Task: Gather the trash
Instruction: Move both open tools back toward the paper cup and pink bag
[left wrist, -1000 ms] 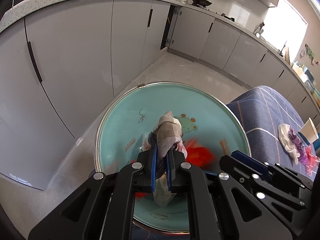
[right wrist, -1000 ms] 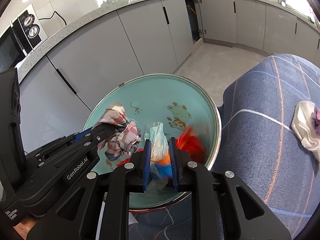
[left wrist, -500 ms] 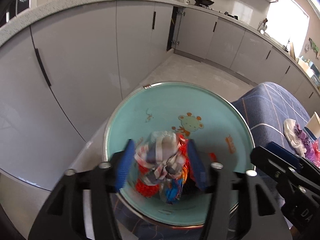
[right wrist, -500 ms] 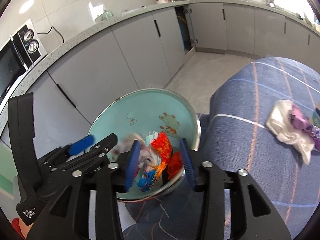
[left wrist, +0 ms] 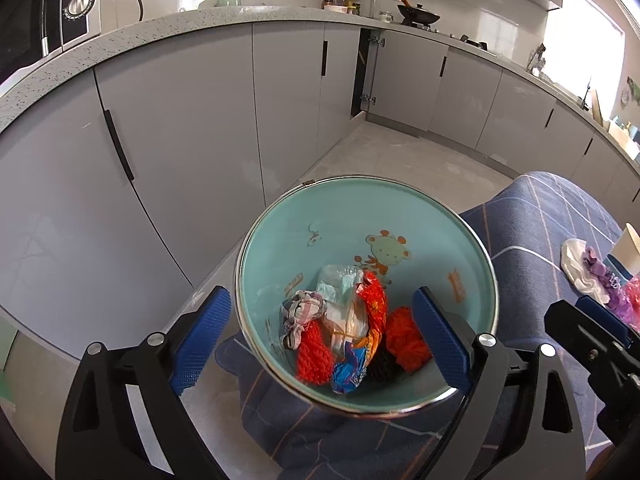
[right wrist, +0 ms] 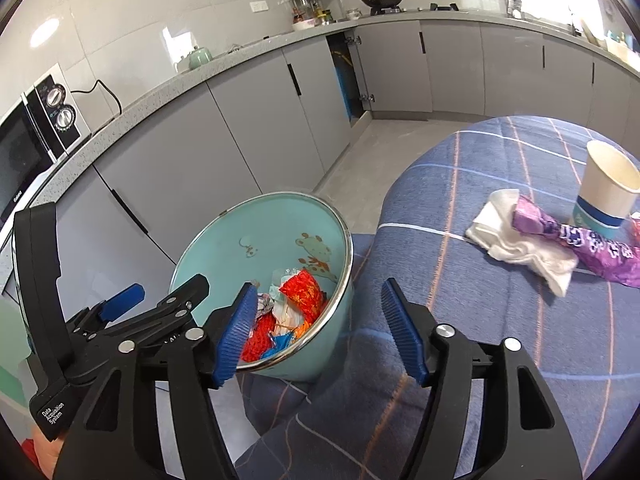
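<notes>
Above the bin (left wrist: 280,240), both grippers gape empty.

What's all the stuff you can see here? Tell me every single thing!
Bin: one, teal with cartoon animals, beside the table.
Trash pile: red, orange, blue, white and checked scraps, inside the bin.
Tablecloth: one, blue plaid.
Paper cup: one, cream and blue, upright on the cloth.
White tissue: one, beside the cup.
Purple wrapper: one, across the tissue.
Microwave: one, on the counter.
Left gripper: open.
Right gripper: open.
</notes>
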